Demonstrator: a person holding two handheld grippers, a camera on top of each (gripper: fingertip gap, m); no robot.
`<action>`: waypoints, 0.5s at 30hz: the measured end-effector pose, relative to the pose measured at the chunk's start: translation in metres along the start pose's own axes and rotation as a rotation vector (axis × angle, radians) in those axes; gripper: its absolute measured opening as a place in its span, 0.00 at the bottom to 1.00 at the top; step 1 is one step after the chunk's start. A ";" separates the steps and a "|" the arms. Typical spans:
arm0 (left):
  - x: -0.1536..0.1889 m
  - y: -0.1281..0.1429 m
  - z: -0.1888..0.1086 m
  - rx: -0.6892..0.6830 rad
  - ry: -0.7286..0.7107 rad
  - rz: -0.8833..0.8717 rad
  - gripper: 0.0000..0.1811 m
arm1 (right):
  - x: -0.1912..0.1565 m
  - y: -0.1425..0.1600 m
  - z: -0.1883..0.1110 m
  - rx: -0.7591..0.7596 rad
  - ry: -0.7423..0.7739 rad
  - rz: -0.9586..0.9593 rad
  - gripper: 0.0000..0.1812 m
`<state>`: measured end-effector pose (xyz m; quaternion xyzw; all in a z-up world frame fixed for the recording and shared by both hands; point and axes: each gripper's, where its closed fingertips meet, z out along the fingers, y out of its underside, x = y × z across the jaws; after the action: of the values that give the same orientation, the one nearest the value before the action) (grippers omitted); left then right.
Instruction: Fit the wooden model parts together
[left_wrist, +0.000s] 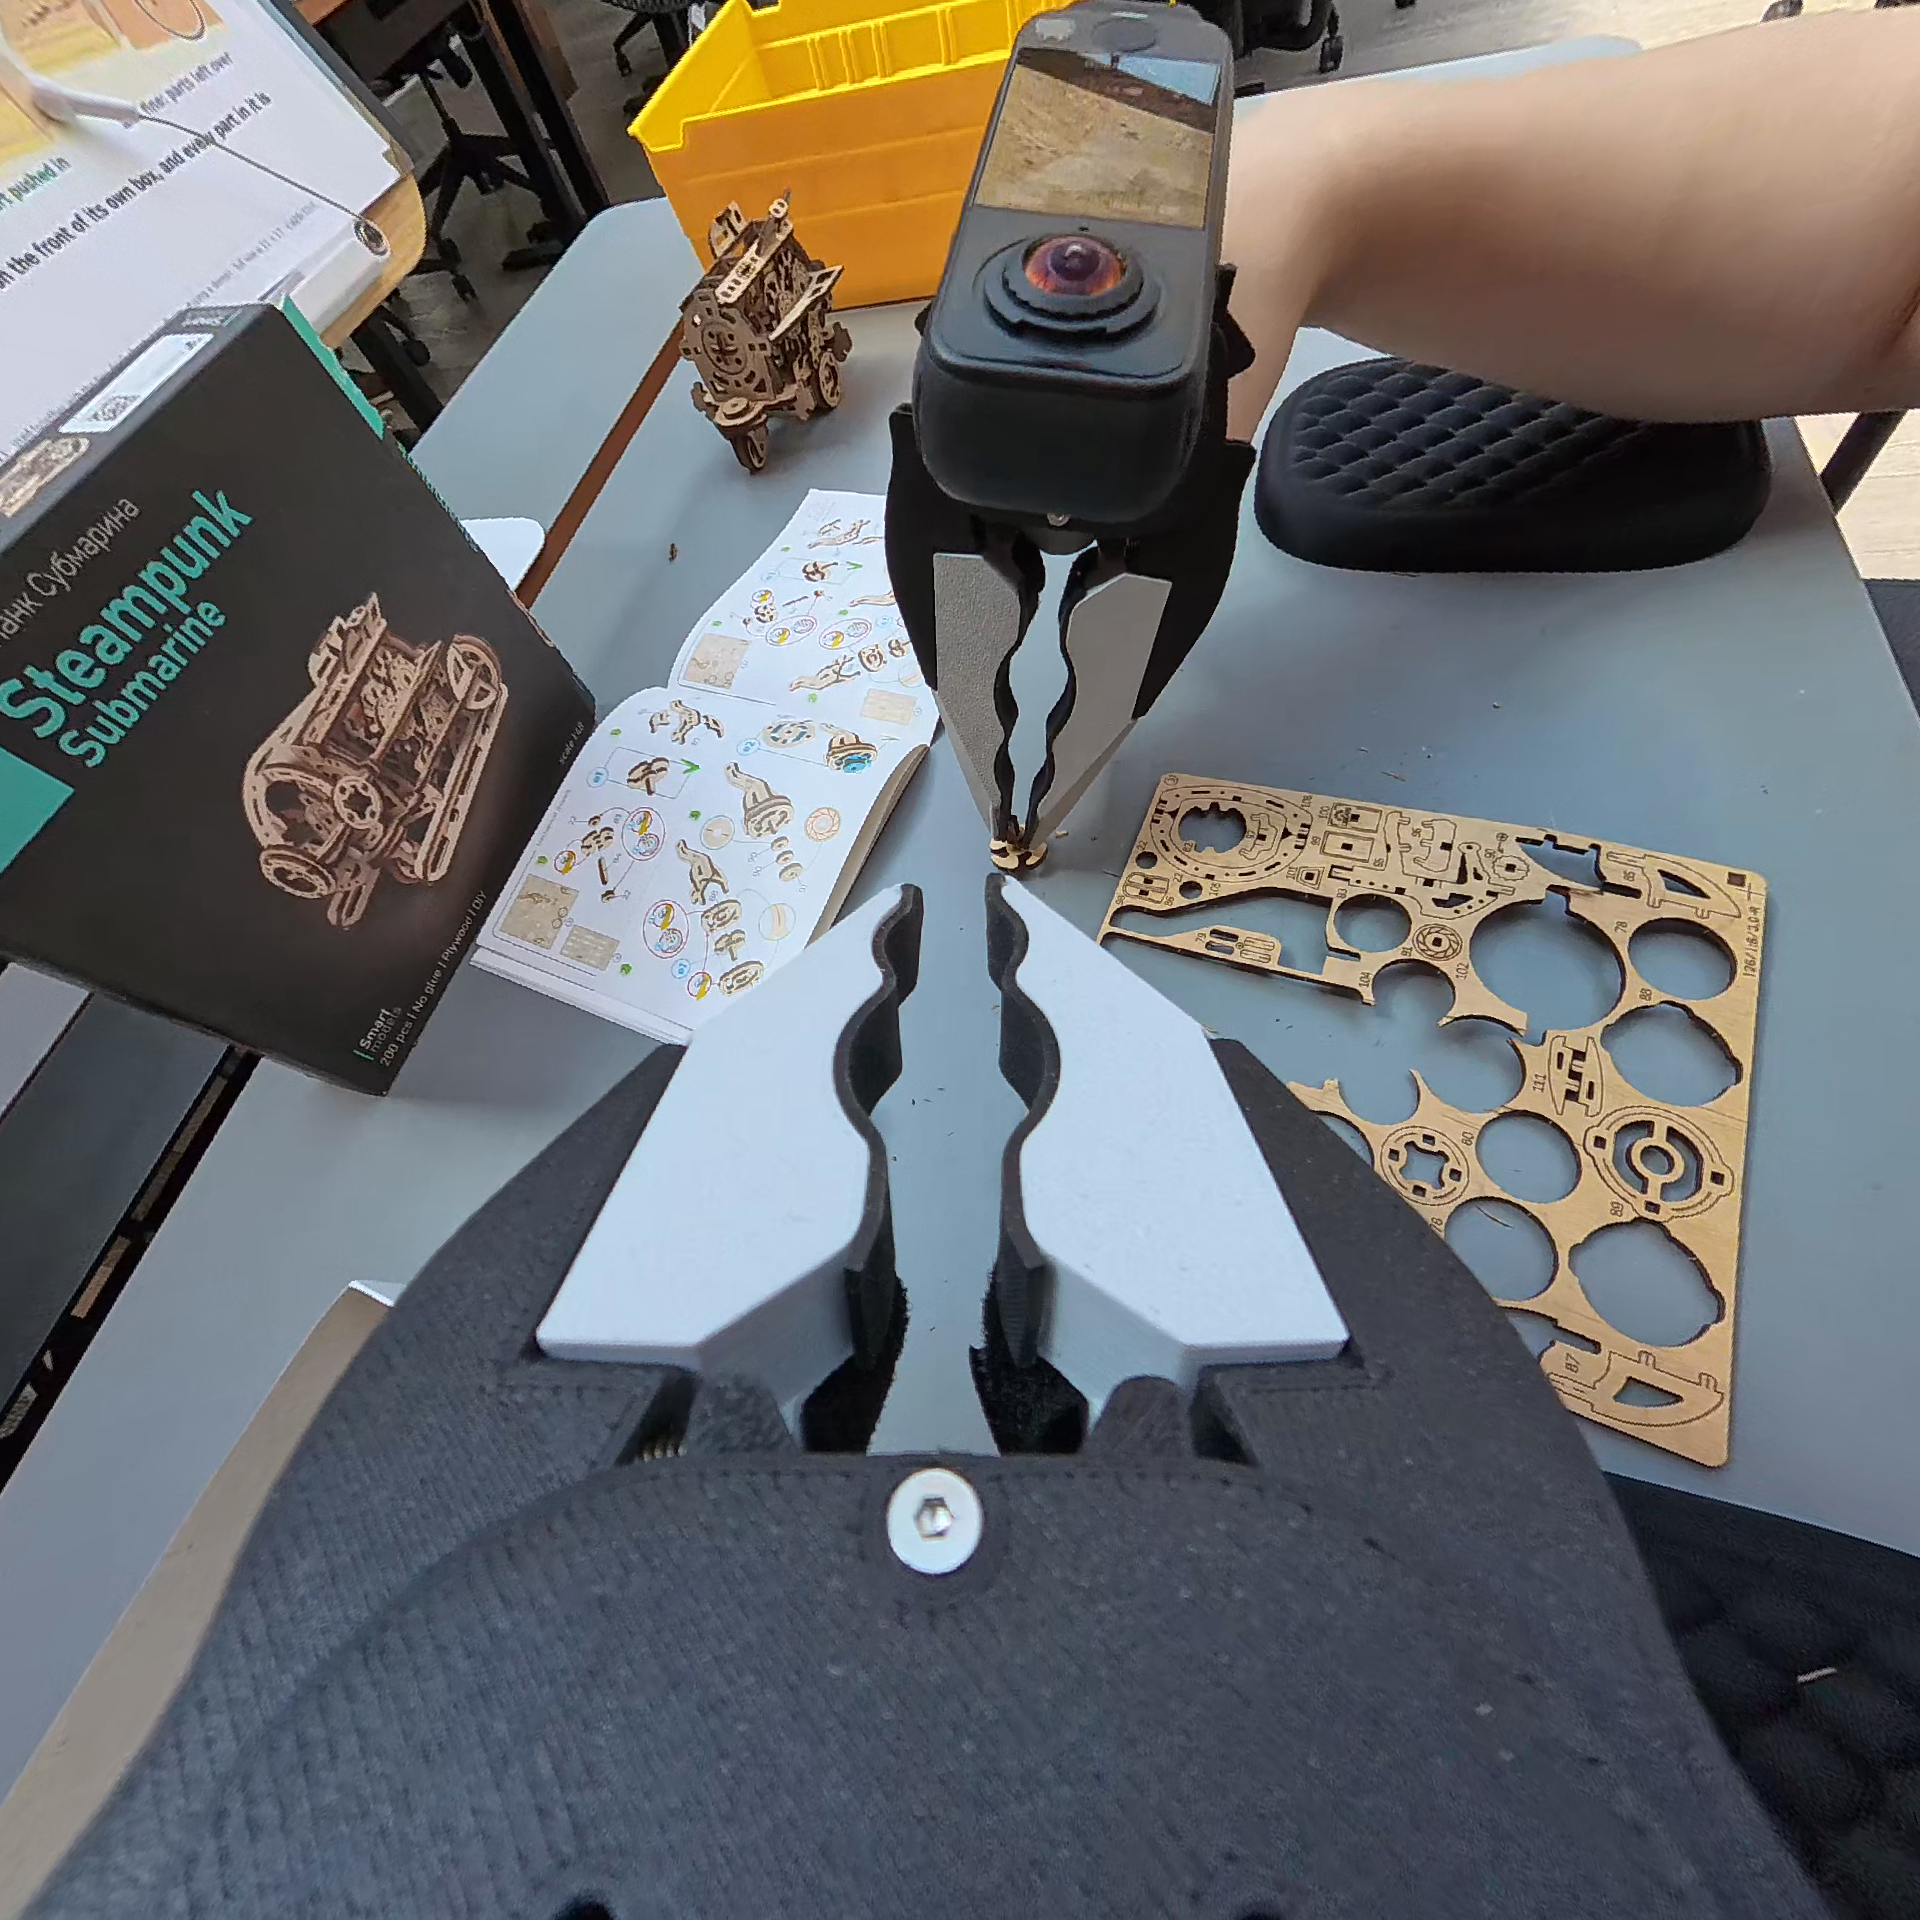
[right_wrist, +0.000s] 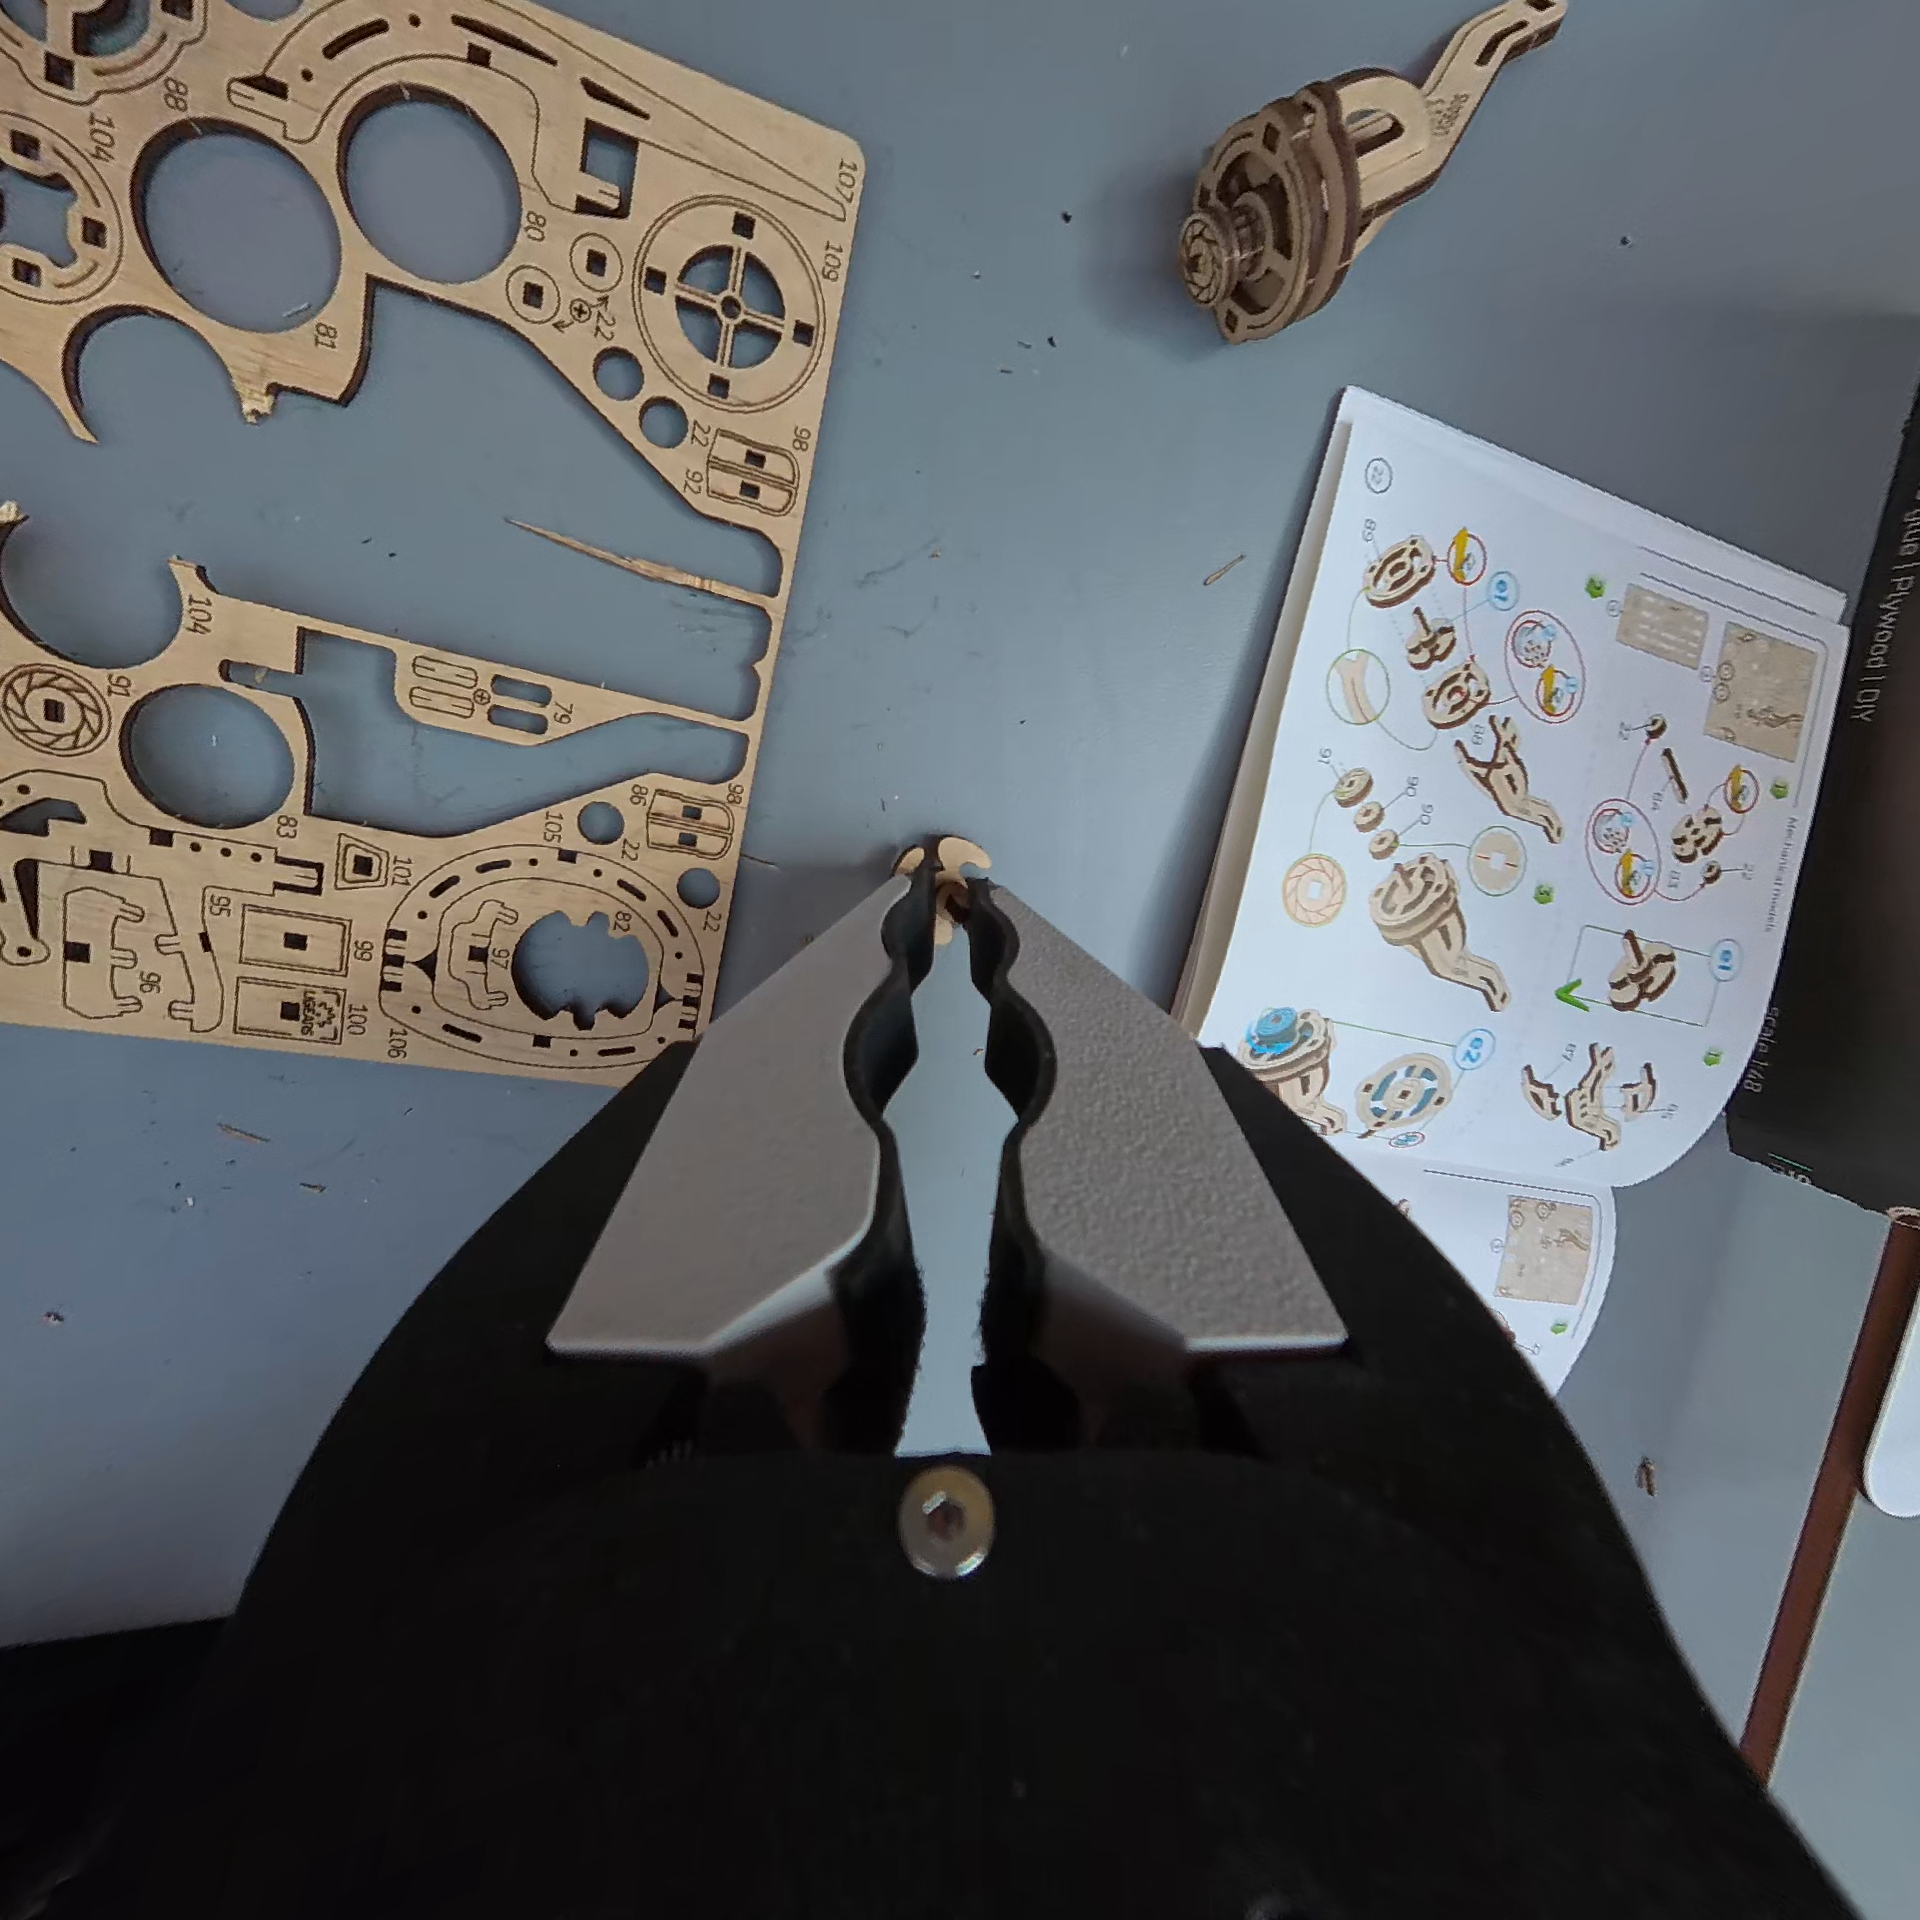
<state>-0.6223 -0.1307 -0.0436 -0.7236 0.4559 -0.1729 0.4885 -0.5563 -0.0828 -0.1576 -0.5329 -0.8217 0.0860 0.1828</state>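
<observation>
Right gripper (right_wrist: 943, 896) has its fingers pinched on a small wooden part (right_wrist: 943, 871) at frame centre, resting on the desk (right_wrist: 1039, 520). Left gripper (left_wrist: 951, 904) hangs slightly open, empty, beside the plywood sheet (left_wrist: 1455, 1039).

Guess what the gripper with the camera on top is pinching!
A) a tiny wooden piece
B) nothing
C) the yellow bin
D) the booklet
A: the right gripper has its tips closed on a tiny wooden piece down on the table, between the booklet and the wooden sheet.
</observation>
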 end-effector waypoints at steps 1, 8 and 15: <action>0.000 -0.001 0.000 0.002 -0.001 0.001 0.06 | 0.000 0.000 0.000 0.008 0.001 0.004 0.03; -0.003 -0.001 -0.003 0.010 -0.005 -0.007 0.06 | 0.002 -0.001 -0.003 0.030 -0.001 0.033 0.03; -0.004 0.000 -0.003 0.006 -0.004 -0.009 0.06 | 0.003 0.001 -0.001 0.030 -0.015 0.032 0.03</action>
<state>-0.6261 -0.1291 -0.0418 -0.7244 0.4511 -0.1749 0.4910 -0.5560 -0.0800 -0.1566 -0.5426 -0.8130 0.1055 0.1831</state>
